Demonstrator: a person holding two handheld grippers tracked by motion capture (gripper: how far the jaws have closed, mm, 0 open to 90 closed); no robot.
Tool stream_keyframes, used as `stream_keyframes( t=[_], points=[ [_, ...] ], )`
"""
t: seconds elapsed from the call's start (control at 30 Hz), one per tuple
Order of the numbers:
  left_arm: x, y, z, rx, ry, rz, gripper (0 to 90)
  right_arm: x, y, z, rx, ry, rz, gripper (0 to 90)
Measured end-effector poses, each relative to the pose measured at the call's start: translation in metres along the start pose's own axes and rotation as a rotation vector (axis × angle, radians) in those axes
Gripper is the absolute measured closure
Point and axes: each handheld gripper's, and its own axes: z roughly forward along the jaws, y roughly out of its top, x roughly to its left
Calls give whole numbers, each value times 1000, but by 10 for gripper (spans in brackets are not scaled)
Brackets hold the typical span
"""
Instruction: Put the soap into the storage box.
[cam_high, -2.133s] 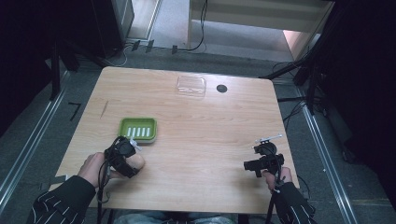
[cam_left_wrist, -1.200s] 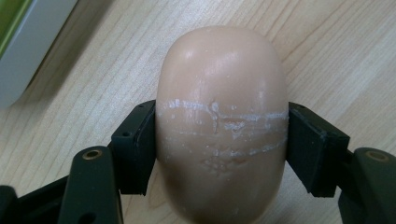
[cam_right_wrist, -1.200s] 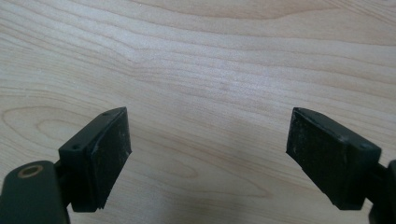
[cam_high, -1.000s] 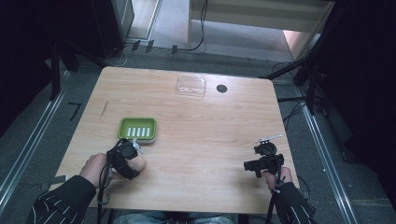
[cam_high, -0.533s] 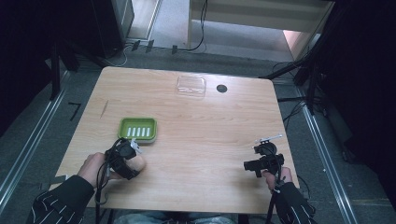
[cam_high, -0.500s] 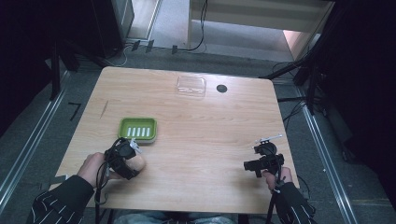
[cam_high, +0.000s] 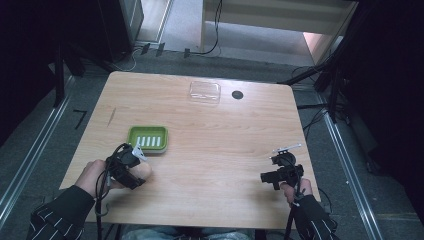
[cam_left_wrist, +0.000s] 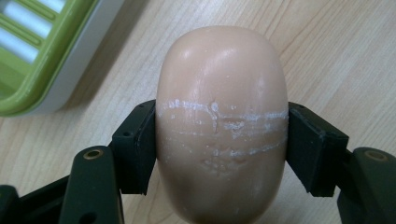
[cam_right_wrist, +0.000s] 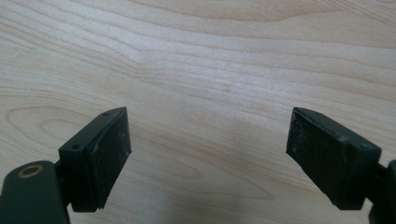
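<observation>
Beside green tray (cam_high: 147, 139) | left gripper (cam_left_wrist: 219, 140) clamps soap (cam_left_wrist: 222, 116), drawn back | right gripper (cam_right_wrist: 208, 154) wide, unmoved

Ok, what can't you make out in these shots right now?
- Soap underside: left gripper view, its own bulk hides whether it touches the table.
- Green dish: left gripper view, cut off by the left and top edges.
- Dark disc: high view, too small to identify.
- Left gripper: high view, too small to show its grip on the soap.
</observation>
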Motion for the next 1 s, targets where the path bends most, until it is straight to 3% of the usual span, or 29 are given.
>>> stream_keyframes(
  t=[1.0],
  points=[
    [10, 12, -15, -68, -3, 130, 335, 1, 0, 1, 9, -7, 2, 144]
  ],
)
